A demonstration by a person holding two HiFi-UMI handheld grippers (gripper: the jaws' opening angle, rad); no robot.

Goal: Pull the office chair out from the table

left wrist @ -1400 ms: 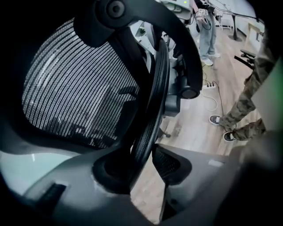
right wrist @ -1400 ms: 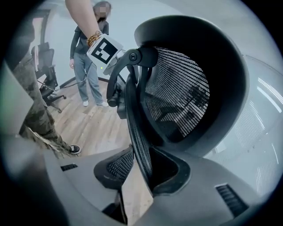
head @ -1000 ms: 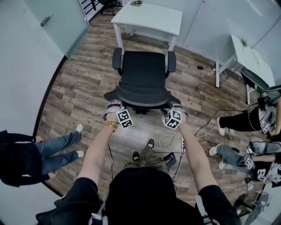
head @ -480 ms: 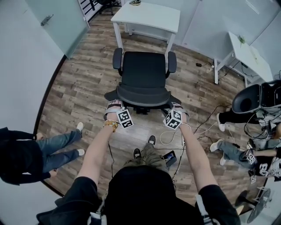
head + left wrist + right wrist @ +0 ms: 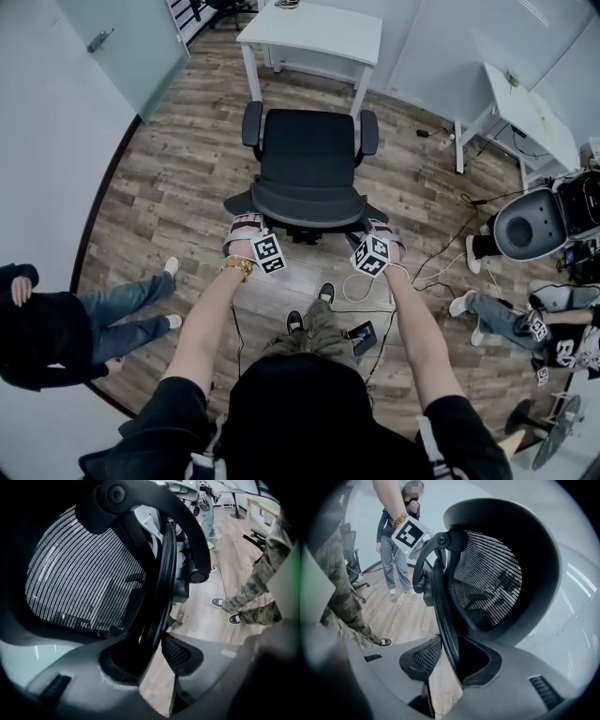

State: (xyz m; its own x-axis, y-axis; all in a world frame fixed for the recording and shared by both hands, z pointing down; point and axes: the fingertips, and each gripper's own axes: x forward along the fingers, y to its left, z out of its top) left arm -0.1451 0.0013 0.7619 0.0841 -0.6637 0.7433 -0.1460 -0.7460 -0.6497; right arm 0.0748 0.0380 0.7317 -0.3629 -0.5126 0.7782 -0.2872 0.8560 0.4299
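Observation:
The black mesh office chair stands on the wood floor, its seat clear of the white table behind it. My left gripper is shut on the left end of the backrest's top rim. My right gripper is shut on the right end of the rim. In the left gripper view the rim runs between the jaws of the left gripper. The right gripper view shows the same for the right gripper. In the head view the fingertips are hidden under the backrest's edge.
A second white table stands at the right. Cables and a phone lie on the floor by my feet. People sit at the right beside a grey round object. Another person stands at the left near the glass door.
Chair and both grippers have come a little toward me, and the gap to the table has widened. A grey round object has come into view at the right.

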